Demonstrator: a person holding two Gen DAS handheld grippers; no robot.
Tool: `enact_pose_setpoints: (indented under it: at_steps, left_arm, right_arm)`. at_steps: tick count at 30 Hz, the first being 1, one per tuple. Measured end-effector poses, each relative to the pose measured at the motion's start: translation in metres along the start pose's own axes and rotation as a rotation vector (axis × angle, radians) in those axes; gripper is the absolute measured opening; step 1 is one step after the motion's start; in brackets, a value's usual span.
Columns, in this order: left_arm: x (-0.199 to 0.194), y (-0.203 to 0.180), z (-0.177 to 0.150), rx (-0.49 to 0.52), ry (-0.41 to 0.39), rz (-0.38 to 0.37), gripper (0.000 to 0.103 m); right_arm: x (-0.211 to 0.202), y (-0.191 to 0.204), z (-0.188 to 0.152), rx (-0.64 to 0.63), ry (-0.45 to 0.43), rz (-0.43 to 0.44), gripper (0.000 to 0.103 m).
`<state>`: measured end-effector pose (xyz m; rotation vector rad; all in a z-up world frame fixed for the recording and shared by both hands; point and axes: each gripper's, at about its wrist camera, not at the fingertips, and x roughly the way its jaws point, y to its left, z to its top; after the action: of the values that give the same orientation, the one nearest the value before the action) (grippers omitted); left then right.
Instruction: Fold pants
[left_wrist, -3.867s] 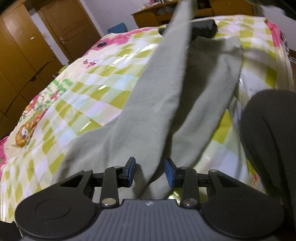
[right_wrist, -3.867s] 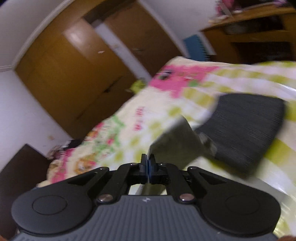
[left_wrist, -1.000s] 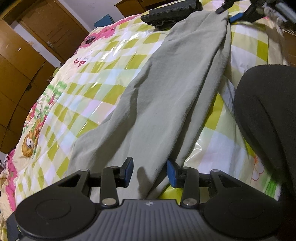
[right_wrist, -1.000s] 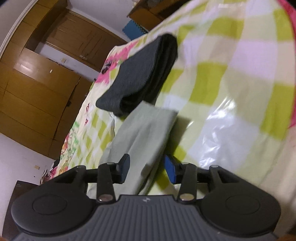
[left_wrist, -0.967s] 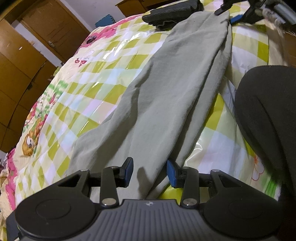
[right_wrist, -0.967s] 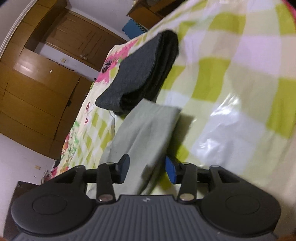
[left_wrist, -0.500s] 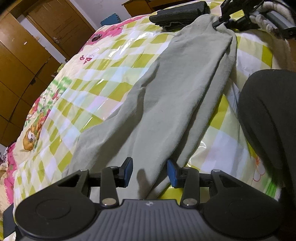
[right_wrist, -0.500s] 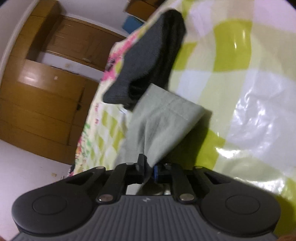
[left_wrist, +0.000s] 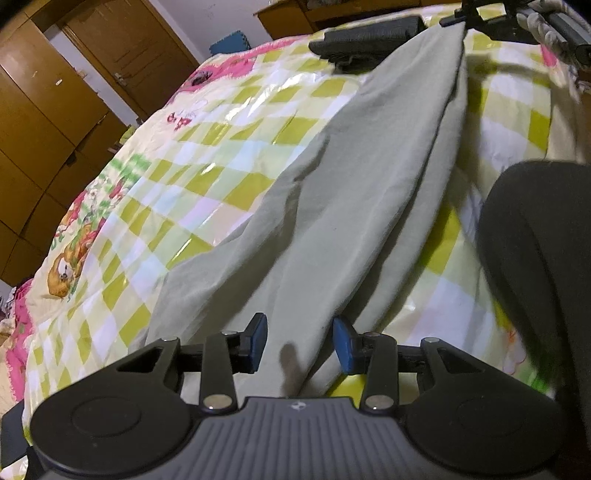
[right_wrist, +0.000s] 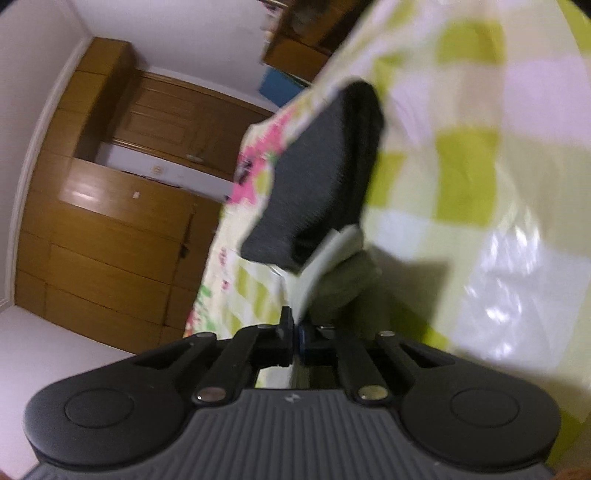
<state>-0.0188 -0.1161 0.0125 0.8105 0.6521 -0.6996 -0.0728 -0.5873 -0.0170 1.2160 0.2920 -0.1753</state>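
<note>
Between the left gripper's (left_wrist: 299, 339) half-open blue pads, pale green pants (left_wrist: 369, 177) are lying unpinched; right gripper (right_wrist: 295, 334), just closing, is clamping the leg hem for folding.

A pair of pale grey-green pants (left_wrist: 354, 192) is laid lengthwise on a bed, the two legs stacked one over the other and running from the near waist end toward the far right. The fabric is soft, matte and lightly creased, with a broad fold near the middle. The lower leg shows as a narrow strip along the right edge. At the far end the cuff (right_wrist: 325, 254) is lifted off the surface, beside a folded dark garment.
</note>
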Motion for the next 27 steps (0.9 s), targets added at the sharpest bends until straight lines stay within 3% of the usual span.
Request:
enact_pose_setpoints:
  at_steps: [3,6,9,14,17,22,25,27]
  left_arm:
    - [-0.008,-0.004,0.001,0.001,-0.029,-0.021,0.054]
    - [0.004,-0.010,-0.004,0.010,0.016,-0.032,0.054]
    - [0.011,-0.008,-0.011,-0.018,0.052,-0.047,0.054]
    - [0.000,-0.002,-0.017,-0.031,0.039,-0.065,0.054]
    - [-0.005,-0.001,-0.018,-0.026,0.002,-0.037,0.054]
    - [-0.003,-0.010,-0.013,0.000,-0.042,-0.045,0.054]
    - [-0.003,-0.016,-0.011,0.013,-0.071,-0.039,0.054]
    - [-0.004,-0.014,-0.010,-0.013,-0.085,-0.050,0.054]
  right_arm:
    - [-0.016,0.001,0.009,-0.051,-0.046,-0.045,0.004]
    - [-0.011,-0.021,0.011,-0.046,0.005,-0.226,0.006]
    - [-0.020,-0.006,0.000,-0.209,-0.003,-0.349,0.009]
    - [-0.045,0.022,-0.009,-0.382,-0.054,-0.489,0.010]
    - [-0.049,0.056,-0.035,-0.560,0.066,-0.385,0.010]
    - [0.006,0.123,-0.136,-0.980,0.481,-0.130,0.015]
    - [0.032,0.140,-0.198,-1.233,0.661,-0.065,0.015]
    - [0.036,0.144,-0.222,-1.333,0.708,-0.036,0.015]
